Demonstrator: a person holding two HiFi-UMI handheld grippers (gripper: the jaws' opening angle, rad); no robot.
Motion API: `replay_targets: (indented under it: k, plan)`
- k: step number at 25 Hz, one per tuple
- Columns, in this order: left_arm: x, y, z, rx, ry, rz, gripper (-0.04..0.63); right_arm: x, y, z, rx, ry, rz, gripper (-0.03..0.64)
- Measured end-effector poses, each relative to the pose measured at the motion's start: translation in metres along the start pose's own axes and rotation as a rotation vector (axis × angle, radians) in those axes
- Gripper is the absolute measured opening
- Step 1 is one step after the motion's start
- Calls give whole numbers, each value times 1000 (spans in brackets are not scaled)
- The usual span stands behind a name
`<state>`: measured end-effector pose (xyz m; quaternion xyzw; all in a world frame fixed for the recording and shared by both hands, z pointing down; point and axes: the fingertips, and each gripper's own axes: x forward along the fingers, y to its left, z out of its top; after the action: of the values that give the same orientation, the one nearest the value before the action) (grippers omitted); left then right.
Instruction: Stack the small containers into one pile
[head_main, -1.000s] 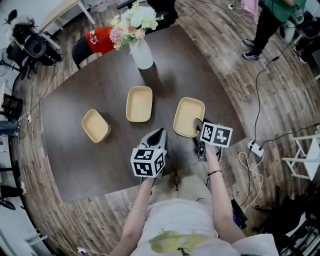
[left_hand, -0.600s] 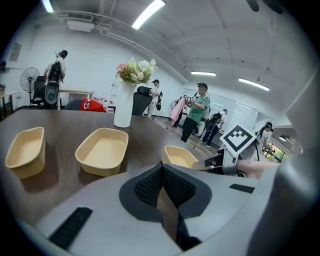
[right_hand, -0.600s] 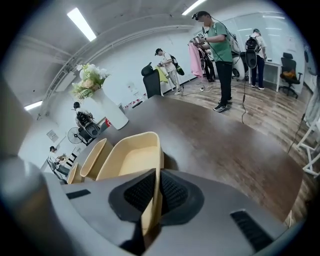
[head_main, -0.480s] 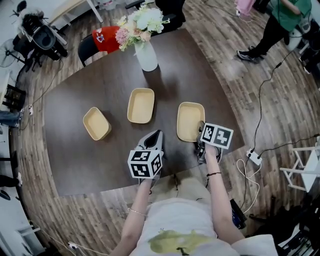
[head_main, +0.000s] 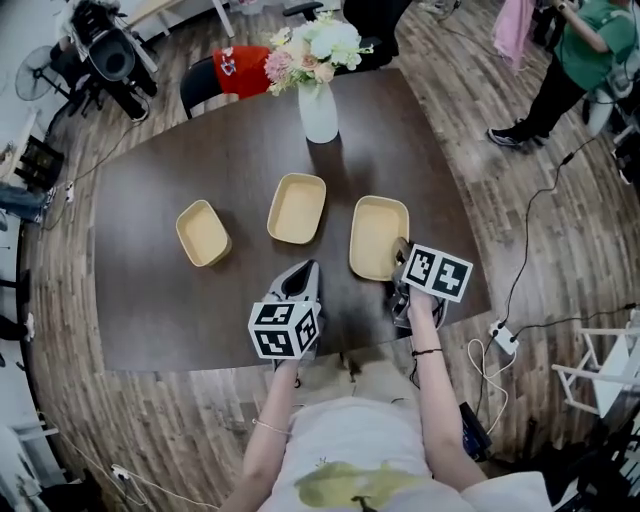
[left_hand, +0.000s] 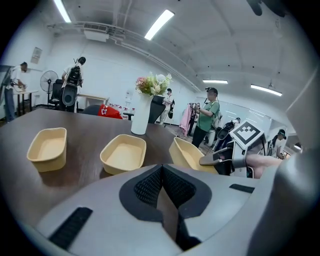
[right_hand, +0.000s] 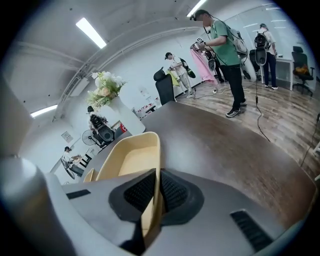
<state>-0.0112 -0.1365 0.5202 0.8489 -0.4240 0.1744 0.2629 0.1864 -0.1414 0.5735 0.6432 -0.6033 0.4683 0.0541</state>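
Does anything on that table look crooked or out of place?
Only the right container: it looks tipped, with one end raised off the table. That is because the right gripper, whose jaws have just closed, pinches its rim. The middle container and the left container sit flat, and nothing is spilled.

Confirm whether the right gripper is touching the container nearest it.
Touching. The right gripper view shows the right gripper, whose jaws have just been closing, clamped on the near wall of the container.
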Motion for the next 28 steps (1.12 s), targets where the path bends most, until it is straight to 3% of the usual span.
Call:
replay_targets:
  k: [10, 28]
  plan:
    - [-26, 48, 16, -23, -27, 37, 25, 12, 55, 10, 17, -40, 39, 35]
    - [-46, 129, 27, 2, 26, -69, 25, 59, 143, 15, 69, -142, -24, 37]
